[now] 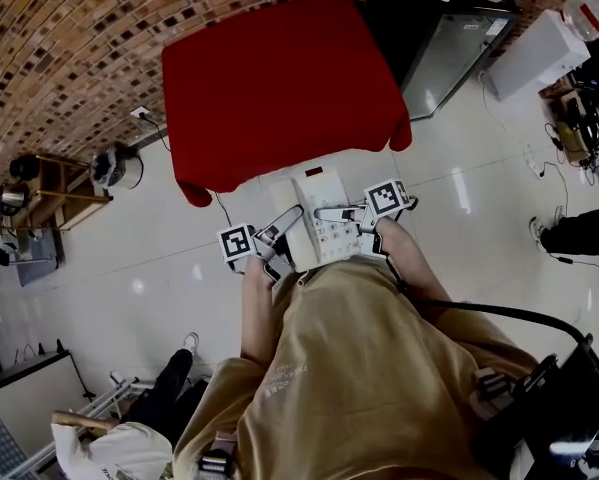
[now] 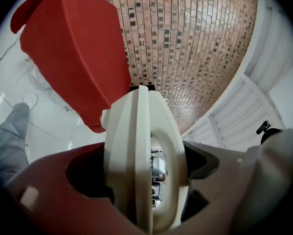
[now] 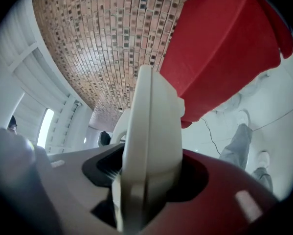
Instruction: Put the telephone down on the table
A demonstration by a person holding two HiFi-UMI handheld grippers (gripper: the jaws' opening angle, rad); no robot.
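Note:
A cream desk telephone [image 1: 317, 224] with a keypad hangs in the air in front of the person, just short of the red-covered table [image 1: 279, 88]. My left gripper [image 1: 285, 224] is shut on its left side and my right gripper [image 1: 331, 213] on its right side. In the left gripper view the telephone's edge [image 2: 139, 151] fills the gap between the jaws of the left gripper [image 2: 144, 180], with the red table [image 2: 73, 48] up ahead on the left. Seen from the right gripper view, the telephone [image 3: 151, 131] stands clamped in the right gripper [image 3: 146, 175], and the table [image 3: 224, 43] lies ahead on the right.
A brick wall [image 1: 69, 38] runs behind the table. A dark cabinet [image 1: 434, 28] and a white box [image 1: 544, 53] stand to its right, and a wooden shelf [image 1: 59, 190] to its left. A cable [image 1: 219, 208] trails on the white floor. Other people's legs [image 1: 169, 388] are nearby.

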